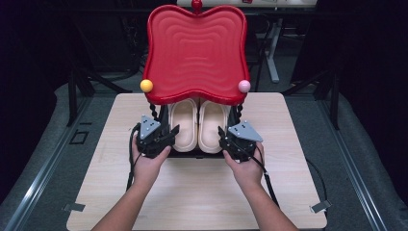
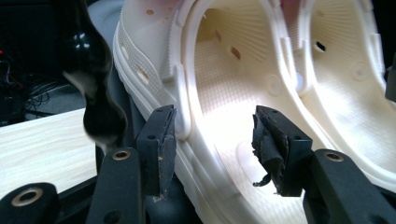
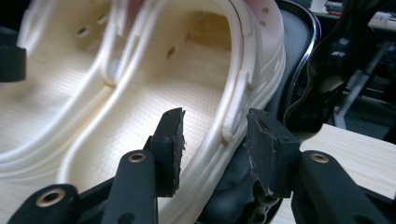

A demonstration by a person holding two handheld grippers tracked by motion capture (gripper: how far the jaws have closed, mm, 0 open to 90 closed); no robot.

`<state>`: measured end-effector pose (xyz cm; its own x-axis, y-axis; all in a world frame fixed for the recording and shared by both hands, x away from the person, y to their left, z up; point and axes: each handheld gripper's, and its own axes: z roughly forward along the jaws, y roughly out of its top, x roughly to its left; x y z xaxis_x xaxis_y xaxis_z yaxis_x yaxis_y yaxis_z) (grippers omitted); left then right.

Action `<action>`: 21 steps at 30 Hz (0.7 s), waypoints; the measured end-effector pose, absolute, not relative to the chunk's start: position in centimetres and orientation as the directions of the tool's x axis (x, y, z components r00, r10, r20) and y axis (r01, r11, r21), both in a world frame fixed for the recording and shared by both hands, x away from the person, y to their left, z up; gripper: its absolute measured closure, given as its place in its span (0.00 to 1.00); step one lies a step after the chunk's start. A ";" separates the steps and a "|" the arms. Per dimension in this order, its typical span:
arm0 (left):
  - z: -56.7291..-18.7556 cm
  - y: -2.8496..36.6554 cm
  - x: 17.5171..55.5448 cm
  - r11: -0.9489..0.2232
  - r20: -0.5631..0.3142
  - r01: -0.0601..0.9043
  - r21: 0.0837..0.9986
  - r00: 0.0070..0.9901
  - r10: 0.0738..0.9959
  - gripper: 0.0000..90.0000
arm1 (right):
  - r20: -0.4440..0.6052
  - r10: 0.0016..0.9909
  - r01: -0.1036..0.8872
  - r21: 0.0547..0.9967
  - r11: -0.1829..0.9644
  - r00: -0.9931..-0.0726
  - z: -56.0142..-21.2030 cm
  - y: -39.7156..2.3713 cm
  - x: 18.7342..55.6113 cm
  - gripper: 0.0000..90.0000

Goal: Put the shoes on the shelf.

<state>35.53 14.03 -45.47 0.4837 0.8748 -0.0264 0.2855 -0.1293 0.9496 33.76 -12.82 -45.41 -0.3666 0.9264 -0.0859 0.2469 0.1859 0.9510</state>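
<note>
You hold the left gripper [image 1: 166,136] and right gripper [image 1: 226,139] wide apart-jawed, each straddling the outer rim of a cream clog [image 1: 183,124], apparently readying a lift; the pair sits mid-table beneath the red tray [image 1: 196,53].

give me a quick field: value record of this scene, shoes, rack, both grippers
surface: light wood table
rack: black two-tier stand, red wavy tray on top
shoes: pair of cream clogs side by side on the lower shelf
tray knobs: yellow ball, pink ball
left gripper: open, jaws astride the left clog's outer wall
right gripper: open, jaws astride the right clog's outer wall
</note>
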 end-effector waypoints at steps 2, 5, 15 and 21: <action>-45.4 14.2 34.9 -0.131 -0.030 0.289 0.948 0.492 0.870 0.55 | -0.085 0.924 0.242 0.953 0.185 -0.372 -45.3 -12.9 33.4 0.62; -45.5 14.4 34.0 -0.125 -0.037 0.287 0.950 0.501 0.865 0.55 | -0.078 0.915 0.238 0.954 0.184 -0.395 -45.2 -13.0 32.3 0.64; -46.5 14.6 30.9 -0.141 -0.030 0.278 0.950 0.531 0.847 0.57 | -0.081 0.891 0.256 0.943 0.214 -0.447 -46.5 -12.7 29.2 0.72; -48.2 14.6 29.5 -0.157 -0.013 0.278 0.948 0.523 0.852 0.68 | -0.091 0.869 0.283 0.925 0.255 -0.486 -48.0 -12.0 28.2 0.77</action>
